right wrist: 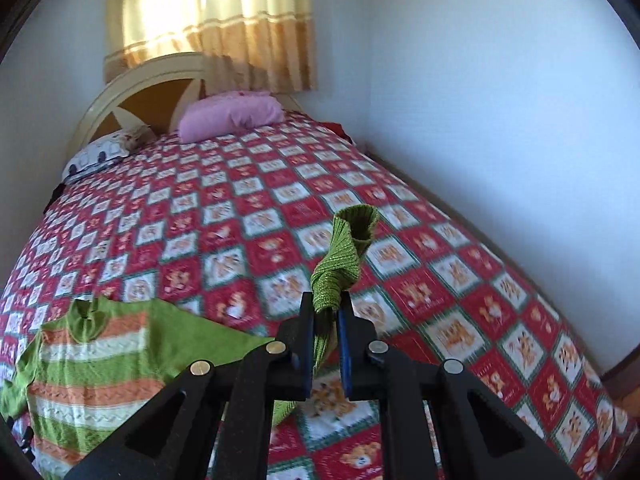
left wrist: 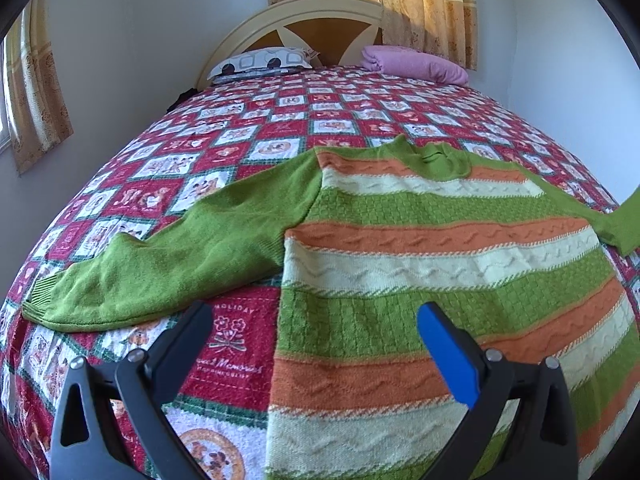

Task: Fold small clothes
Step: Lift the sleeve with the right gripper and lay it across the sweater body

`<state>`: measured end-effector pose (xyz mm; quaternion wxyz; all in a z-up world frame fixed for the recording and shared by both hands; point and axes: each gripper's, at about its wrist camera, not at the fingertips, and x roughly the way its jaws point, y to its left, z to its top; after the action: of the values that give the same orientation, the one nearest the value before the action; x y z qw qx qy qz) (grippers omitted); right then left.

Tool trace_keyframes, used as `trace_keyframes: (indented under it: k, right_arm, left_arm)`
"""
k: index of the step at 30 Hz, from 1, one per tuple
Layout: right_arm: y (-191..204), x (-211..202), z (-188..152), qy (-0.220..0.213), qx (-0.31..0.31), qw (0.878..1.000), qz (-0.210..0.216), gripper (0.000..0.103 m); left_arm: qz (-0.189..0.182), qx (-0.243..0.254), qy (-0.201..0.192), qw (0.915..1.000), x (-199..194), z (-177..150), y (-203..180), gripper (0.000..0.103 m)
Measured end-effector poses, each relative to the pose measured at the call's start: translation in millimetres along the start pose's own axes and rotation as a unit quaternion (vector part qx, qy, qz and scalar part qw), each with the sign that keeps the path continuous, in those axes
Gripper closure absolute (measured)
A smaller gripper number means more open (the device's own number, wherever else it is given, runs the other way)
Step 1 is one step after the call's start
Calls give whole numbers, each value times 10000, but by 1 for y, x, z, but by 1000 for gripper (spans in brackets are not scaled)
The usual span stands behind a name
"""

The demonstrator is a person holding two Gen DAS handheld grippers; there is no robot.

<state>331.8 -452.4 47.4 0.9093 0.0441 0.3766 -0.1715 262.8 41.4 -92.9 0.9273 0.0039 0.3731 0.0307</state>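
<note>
Jaws of the left gripper (left wrist: 316, 320) stood wide apart above the striped sweater (left wrist: 440, 240), holding nothing. The right gripper (right wrist: 326, 316) pinched one green sleeve cuff (right wrist: 344, 256), lifted off the red patterned bedspread (right wrist: 240, 208); the sweater's lower hem was cut off. Farther back lay a pink pillow (right wrist: 230, 116), blurred.

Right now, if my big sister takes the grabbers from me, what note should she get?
Right gripper: shut on the sweater's right sleeve cuff, lifted off the bed.
Left gripper: open, empty, hovering over the sweater's lower left edge.
Striped sweater: flat on the bedspread, left sleeve spread out.
Done: nothing folded yet.
Left: probably fold both sleeves in, then the body.
</note>
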Motion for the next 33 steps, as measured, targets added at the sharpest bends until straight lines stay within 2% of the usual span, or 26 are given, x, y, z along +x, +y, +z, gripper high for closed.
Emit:
trace_keyframes:
  k: [8, 14, 19, 23, 26, 29, 33]
  right_arm:
    - [80, -32, 22, -336, -809, 9956, 319, 94]
    - [155, -63, 32, -668, -1501, 9841, 678, 94]
    - [214, -82, 27, -790, -2012, 9709, 1027, 94]
    - [262, -89, 7, -824, -2374, 9592, 1296, 94]
    - [300, -81, -15, -695, -2516, 9520, 1599, 94]
    - [341, -60, -49, -456, -2593, 9462, 1880, 94]
    - [398, -6, -118, 80, -2503, 9404, 2301, 93]
  left_arm:
    - [-85, -176, 39, 9998, 2, -7, 15, 0]
    - [-137, -332, 22, 9994, 2, -11, 27, 0]
    - [-150, -419, 24, 9990, 2, -14, 35, 0]
    - [-152, -509, 52, 9986, 5, -18, 44, 0]
    - [-138, -577, 75, 9982, 6, -21, 50, 0]
    - [-117, -651, 123, 9977, 8, -24, 56, 0]
    - [-60, -661, 191, 9976, 9, -29, 60, 0]
